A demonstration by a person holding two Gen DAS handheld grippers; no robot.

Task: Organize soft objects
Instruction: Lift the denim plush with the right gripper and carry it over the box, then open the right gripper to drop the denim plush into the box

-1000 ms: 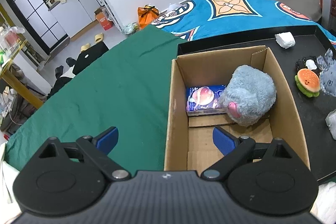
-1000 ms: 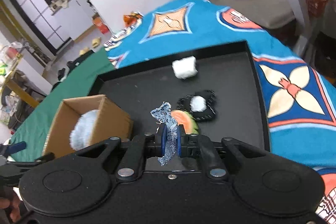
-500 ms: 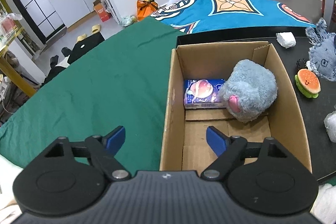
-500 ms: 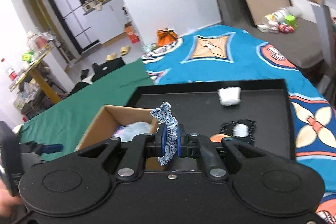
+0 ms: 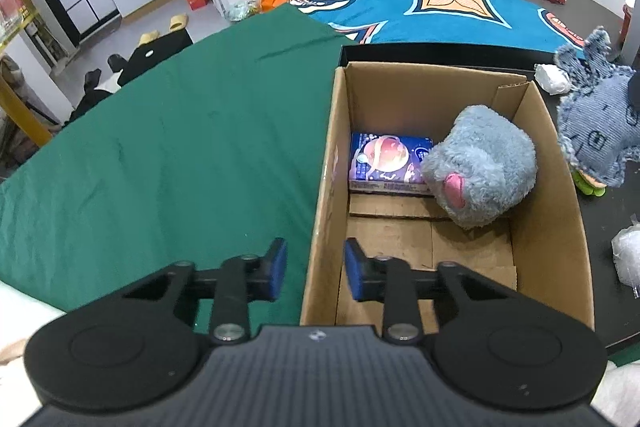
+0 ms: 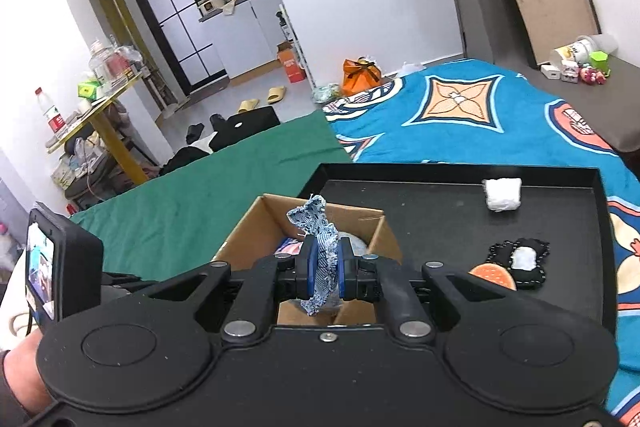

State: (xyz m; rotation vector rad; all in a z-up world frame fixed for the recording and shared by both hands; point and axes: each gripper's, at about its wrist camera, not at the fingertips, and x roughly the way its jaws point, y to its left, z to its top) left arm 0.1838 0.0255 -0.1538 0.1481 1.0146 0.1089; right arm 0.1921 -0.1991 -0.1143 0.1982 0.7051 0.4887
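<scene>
Denim is what my right gripper [image 6: 324,269] has clamped: its blue pads are pressed tight on the frayed denim toy [image 6: 319,259], which hangs in the air above the right rim of the cardboard box [image 5: 320,227]. From my left camera the same denim toy [image 5: 596,143] shows as a flat stitched creature dangling beside the box's right wall, partly covering a burger toy [image 5: 586,185] on the black tray [image 6: 440,219].

My left gripper [image 5: 314,269] straddles the box's near left wall, one pad outside over the green cloth [image 5: 160,147], the other inside; its jaws are closing on the cardboard between them, but the pads do not yet press on it.

Inside the box, a grey plush toy [image 5: 484,167] with a pink patch leans against the right wall, touching a blue packet [image 5: 388,163] lying flat at the back.

On the tray beyond the box sit a white bundle [image 6: 502,194], a black frilled piece with a white centre [image 6: 520,263] and, at the right edge of my left view, another white wad [image 5: 628,259]. A blue patterned blanket [image 6: 460,107] lies beyond the tray.
</scene>
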